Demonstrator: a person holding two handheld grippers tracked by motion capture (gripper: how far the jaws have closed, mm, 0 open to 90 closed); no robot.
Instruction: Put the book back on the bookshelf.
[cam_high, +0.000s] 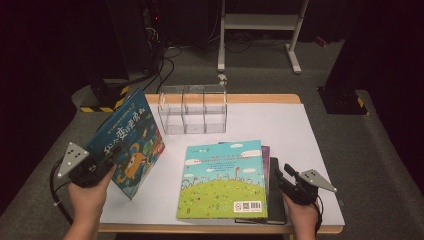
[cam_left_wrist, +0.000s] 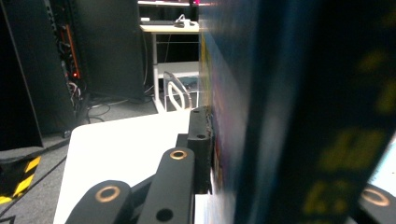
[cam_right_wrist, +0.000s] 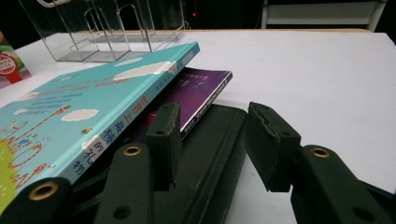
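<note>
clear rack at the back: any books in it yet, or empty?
Empty. The clear rack shows bare dividers in the high view; the blue book is off the table in the left gripper, not yet slotted.

The picture book (cam_high: 127, 142) clamped in my left gripper (cam_high: 102, 162) was deep blue with white lettering and an orange creature. The top book (cam_high: 223, 180) of the stack near the table's (cam_high: 295, 130) front edge showed turquoise sky, white clouds and green grass; beneath lay a purple book (cam_right_wrist: 201, 91) and a black one (cam_right_wrist: 219, 154). The tabletop was white.
</note>
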